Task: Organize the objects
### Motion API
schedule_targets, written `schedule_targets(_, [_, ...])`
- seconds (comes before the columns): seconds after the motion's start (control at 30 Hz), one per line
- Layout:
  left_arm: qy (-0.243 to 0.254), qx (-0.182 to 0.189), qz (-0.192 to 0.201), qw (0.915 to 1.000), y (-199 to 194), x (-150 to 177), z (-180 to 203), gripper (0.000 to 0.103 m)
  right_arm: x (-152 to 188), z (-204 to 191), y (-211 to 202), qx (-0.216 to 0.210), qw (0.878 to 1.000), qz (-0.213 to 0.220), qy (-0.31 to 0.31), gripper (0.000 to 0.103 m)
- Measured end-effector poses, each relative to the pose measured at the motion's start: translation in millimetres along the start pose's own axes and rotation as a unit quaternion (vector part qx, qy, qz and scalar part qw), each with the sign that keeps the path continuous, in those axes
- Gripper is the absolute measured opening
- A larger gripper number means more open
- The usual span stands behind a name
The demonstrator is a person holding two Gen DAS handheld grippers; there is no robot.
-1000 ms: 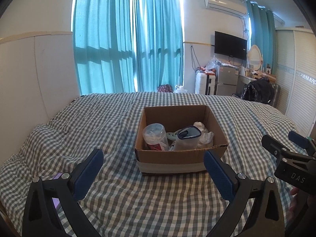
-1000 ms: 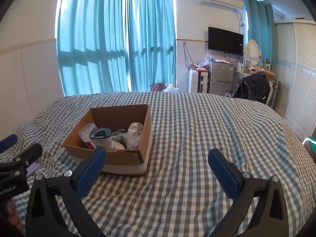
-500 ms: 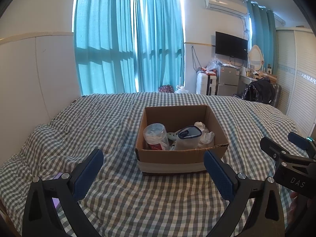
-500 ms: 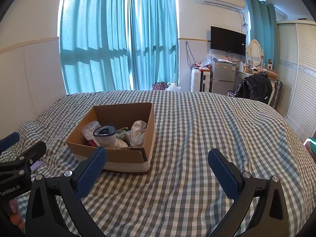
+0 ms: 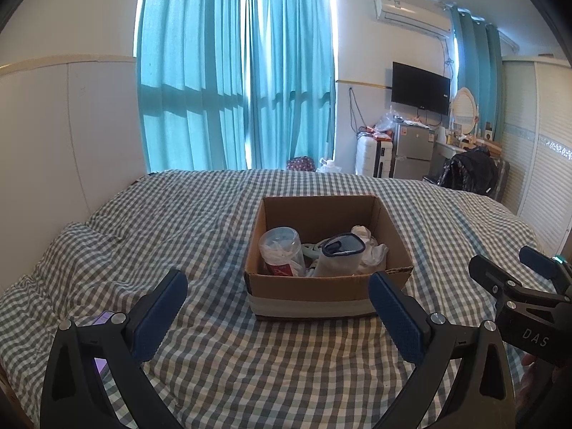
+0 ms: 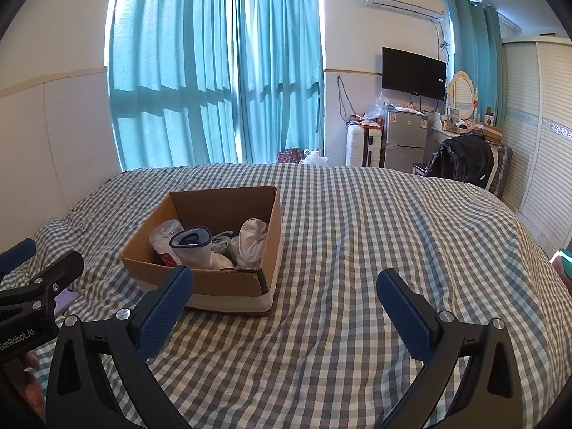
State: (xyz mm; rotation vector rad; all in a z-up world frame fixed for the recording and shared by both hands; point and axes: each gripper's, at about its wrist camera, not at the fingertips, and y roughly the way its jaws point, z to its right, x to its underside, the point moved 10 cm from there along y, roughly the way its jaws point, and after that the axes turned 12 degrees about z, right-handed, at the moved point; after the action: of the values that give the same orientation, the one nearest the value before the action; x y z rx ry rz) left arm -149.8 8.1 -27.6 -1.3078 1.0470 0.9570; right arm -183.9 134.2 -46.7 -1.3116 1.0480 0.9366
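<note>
The left tongs are held spread wide above the checked bed, with nothing between the blue pads. The right tongs are likewise spread and empty, and are seen at 3 o'clock in the left wrist view. A purple item is seen lying on the bed at 9 o'clock, partly hidden by the left tongs. Beyond the tongs, at 12 o'clock, an open cardboard box is set on the bed. Inside it are held a clear plastic jar at its left, a blue-rimmed container leaning beside it, and crumpled white cloth at its right. Farther off, teal curtains and a wall television are seen.
</note>
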Motion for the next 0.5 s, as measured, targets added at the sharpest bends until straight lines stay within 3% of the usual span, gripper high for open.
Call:
schedule_targets(0.27, [0.033, 0.003, -0.002, 0.9995, -2.5, -0.3, 8.4, 0.103, -0.4, 0.2, 0.1, 0.002, 1.000, -0.001, 0.000, 0.103])
schedule_targets(0.5, [0.029, 0.002, -0.006, 0.9996, -2.1, 0.0, 7.3, 0.103, 1.1, 3.8, -0.3, 0.004, 1.000, -0.003, 0.001, 0.103])
